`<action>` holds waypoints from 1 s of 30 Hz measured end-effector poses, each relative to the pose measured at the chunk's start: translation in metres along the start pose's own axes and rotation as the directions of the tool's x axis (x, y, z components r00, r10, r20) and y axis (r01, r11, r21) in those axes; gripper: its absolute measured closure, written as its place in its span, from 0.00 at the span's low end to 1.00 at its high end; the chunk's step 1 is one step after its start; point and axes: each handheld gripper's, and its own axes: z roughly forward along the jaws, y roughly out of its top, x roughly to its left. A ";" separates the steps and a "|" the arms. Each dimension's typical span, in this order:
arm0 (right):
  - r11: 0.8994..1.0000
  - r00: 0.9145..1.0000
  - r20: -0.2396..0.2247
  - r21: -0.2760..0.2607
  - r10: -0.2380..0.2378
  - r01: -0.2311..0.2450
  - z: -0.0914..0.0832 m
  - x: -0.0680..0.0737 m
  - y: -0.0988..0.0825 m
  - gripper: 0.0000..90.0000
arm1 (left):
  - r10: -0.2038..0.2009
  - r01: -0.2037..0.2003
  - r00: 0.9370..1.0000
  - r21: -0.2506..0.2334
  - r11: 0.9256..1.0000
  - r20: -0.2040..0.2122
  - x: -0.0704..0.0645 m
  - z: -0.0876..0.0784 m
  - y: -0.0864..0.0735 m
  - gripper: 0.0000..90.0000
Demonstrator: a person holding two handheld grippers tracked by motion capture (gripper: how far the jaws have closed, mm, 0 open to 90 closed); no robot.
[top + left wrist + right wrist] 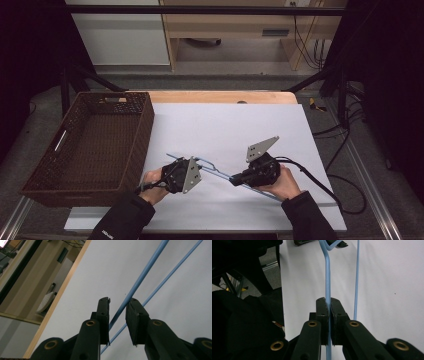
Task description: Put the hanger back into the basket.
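High view: a person's two hands work at the near edge of the tabletop [225, 125], one claw in each, with a thin blue wire hanger [220, 172] lying flat on the white sheet between them.
Hanger position: near edge, a little right of middle; its long axis runs on a diagonal from the left claw toward the near right corner.
Right claw [329, 303]: pressed together on one blue rod of the hanger, which runs straight out from between the jaws to a bend at the far end.
Left claw [117, 305]: jaws apart, with the thicker blue rod passing through the gap, not pinched as far as I can judge.
Key relation: the rod lies along the left claw's line of sight, so a squeeze should catch it; left is the free one, right already has hold.
Basket [90, 145]: brown wicker, sitting at the left edge of the tabletop, well apart from the hanger.
View difference: the gripper views reveal the jaw gaps and two parallel rods; from above, the hands and grey plates hide that.
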 end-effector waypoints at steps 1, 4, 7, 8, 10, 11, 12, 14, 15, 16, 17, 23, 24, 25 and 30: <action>1.000 1.000 -0.001 0.001 0.000 0.000 0.000 0.000 0.000 0.97 | 0.003 -0.003 1.000 0.003 1.000 0.005 0.000 0.000 0.000 0.76; 1.000 1.000 0.000 0.001 0.000 0.000 0.000 0.000 0.000 0.97 | 0.003 -0.003 1.000 0.006 1.000 0.002 0.001 0.000 0.000 0.72; 1.000 1.000 0.001 -0.008 0.002 -0.002 -0.001 0.000 -0.001 0.97 | 0.000 0.000 1.000 0.009 1.000 -0.010 0.000 0.000 -0.001 0.66; 1.000 1.000 -0.001 -0.008 0.004 -0.004 -0.001 0.000 -0.001 0.97 | -0.004 0.004 1.000 0.005 1.000 -0.015 -0.002 0.000 -0.001 0.64; 1.000 1.000 0.005 -0.005 0.007 -0.007 -0.003 0.000 -0.001 0.97 | -0.001 0.001 1.000 0.002 1.000 -0.014 -0.003 -0.001 -0.003 0.61; 1.000 1.000 0.003 -0.005 0.010 -0.010 -0.003 0.000 -0.001 0.97 | 0.003 -0.003 1.000 0.003 1.000 -0.017 -0.004 -0.002 -0.004 0.60; 1.000 1.000 0.004 -0.005 0.009 -0.009 -0.003 -0.001 -0.002 0.97 | 0.007 -0.007 1.000 0.002 1.000 -0.025 -0.005 -0.002 -0.006 0.58; 1.000 1.000 -0.001 -0.006 0.011 -0.011 -0.003 -0.001 -0.002 0.97 | 0.015 -0.015 0.999 0.000 1.000 -0.033 -0.007 -0.003 -0.010 0.57; 1.000 1.000 -0.001 -0.005 0.012 -0.012 -0.002 -0.001 -0.002 0.97 | 0.020 -0.020 0.999 0.004 1.000 -0.043 -0.008 -0.003 -0.011 0.57; 1.000 1.000 -0.004 -0.004 0.015 -0.015 -0.002 -0.001 -0.002 0.97 | 0.020 -0.020 0.999 0.004 1.000 -0.048 -0.008 -0.003 -0.013 0.58; 1.000 1.000 -0.007 -0.003 0.017 -0.017 -0.002 -0.001 -0.002 0.97 | 0.026 -0.026 0.998 0.000 1.000 -0.059 -0.008 -0.003 -0.014 0.58; 1.000 0.999 -0.024 -0.014 0.026 -0.026 -0.002 -0.001 -0.001 0.97 | 0.059 -0.059 0.996 0.002 0.998 -0.073 -0.009 0.001 -0.014 0.70; 1.000 0.999 -0.024 -0.012 0.027 -0.028 -0.003 -0.001 -0.001 0.97 | 0.077 -0.077 0.994 0.006 0.997 -0.074 -0.009 0.001 -0.013 0.73; 1.000 0.999 -0.026 -0.012 0.028 -0.029 -0.003 -0.001 -0.001 0.97 | 0.095 -0.094 0.993 0.015 0.995 -0.075 -0.010 0.002 -0.013 0.75; 0.999 0.999 -0.037 -0.013 0.029 -0.030 -0.002 -0.001 -0.001 0.97 | 0.138 -0.137 0.987 0.027 0.990 -0.079 -0.014 0.006 -0.011 0.87</action>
